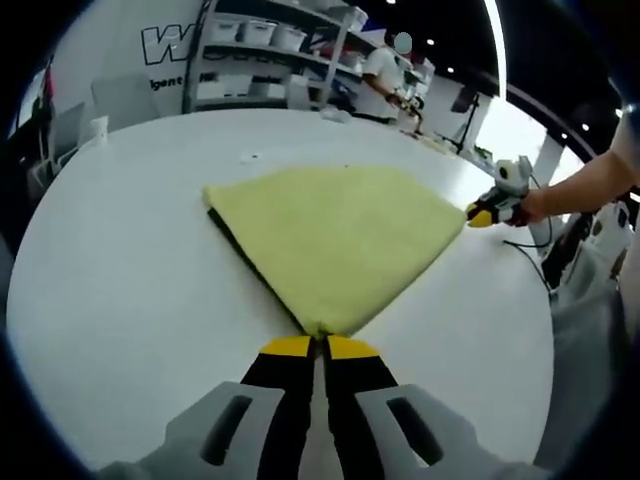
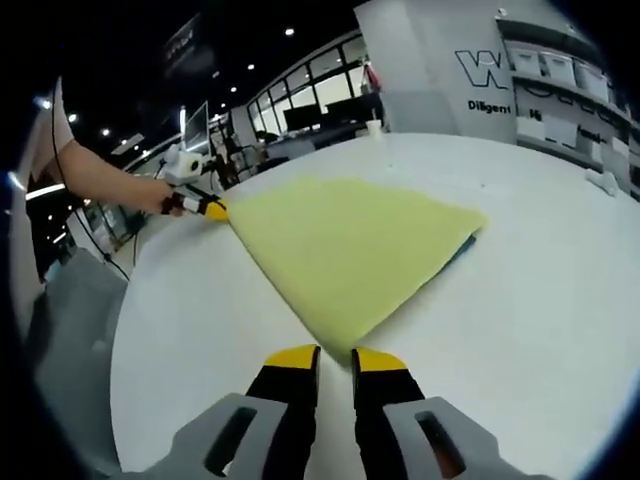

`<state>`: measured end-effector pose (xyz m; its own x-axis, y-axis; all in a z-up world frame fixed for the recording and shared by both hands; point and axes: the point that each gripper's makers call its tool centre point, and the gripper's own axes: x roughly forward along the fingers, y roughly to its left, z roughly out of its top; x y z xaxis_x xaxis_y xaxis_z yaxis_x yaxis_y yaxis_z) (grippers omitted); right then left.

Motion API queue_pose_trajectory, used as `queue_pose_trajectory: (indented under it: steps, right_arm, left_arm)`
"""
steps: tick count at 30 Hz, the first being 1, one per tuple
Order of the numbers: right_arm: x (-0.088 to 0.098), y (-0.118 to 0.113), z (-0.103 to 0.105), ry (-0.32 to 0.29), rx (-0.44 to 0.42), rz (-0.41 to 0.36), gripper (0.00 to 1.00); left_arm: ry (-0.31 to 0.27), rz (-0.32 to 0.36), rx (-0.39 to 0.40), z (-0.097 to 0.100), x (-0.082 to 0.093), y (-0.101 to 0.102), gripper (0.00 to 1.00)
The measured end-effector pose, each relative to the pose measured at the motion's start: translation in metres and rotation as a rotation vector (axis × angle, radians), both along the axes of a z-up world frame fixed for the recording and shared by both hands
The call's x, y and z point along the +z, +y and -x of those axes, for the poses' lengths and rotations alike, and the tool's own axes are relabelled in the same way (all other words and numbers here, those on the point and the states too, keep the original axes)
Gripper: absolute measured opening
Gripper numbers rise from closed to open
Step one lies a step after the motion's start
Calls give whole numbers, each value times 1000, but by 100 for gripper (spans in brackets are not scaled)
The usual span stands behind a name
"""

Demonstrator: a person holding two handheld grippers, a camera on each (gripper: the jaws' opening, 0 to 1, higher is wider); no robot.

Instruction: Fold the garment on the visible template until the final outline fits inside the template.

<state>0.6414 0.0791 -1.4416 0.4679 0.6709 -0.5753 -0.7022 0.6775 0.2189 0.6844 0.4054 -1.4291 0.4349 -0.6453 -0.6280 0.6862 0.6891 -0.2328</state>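
Observation:
A yellow-green garment [image 1: 335, 235] lies folded flat on the white round table [image 1: 120, 260], with a dark layer [image 1: 228, 238] showing under its far left edge. My left gripper [image 1: 320, 347] is at the near corner, its jaws pressed together on the cloth tip. In the right gripper view the same garment [image 2: 345, 250] spreads ahead, and its near corner ends just at my right gripper [image 2: 336, 358], whose jaws stand a little apart. The right gripper [image 1: 484, 214], held by a hand, shows at the garment's right corner. The left gripper [image 2: 205, 207] shows at the left corner.
Shelving [image 1: 270, 50] with white bins and a person [image 1: 385, 75] stand beyond the table's far edge. A cable [image 1: 530, 262] runs off the table at the right. A small white scrap [image 2: 600, 180] lies near the table's far right edge.

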Motion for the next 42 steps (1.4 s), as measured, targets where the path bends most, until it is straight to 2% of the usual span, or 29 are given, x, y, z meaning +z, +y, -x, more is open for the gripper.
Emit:
queue_pose_trajectory:
  steps: [2, 9, 17, 24, 25, 26, 29, 42]
  right_arm:
    - [0, 0, 0, -4, 10, 8, 0]
    - [0, -6, -3, -10, 20, 27, 0]
    - [3, -20, -6, -16, 17, 33, 0]
    - [-3, -17, 4, 0, 22, 37, 0]
    - [-4, -17, 5, 1, 21, 36, 0]
    - [-3, -17, 6, 0, 18, 31, 0]
    - [-3, -16, 10, -1, 19, 32, 0]
    - [-2, -35, 21, 0, -25, 46, 0]
  left_arm:
    - [-4, -6, -13, 1, 0, -1, 2]
    - [-30, -64, -94, 4, -2, 3, 1]
    - [-100, -195, -283, 12, -4, 15, 0]
    - [-109, -222, -324, 26, -10, 13, 0]
    - [-114, -215, -316, 26, -10, 14, 0]
    - [-92, -200, -284, 26, -11, 15, 0]
    - [-102, -200, -285, 25, -12, 15, 0]
    - [-92, -184, -291, 36, -13, -7, 0]
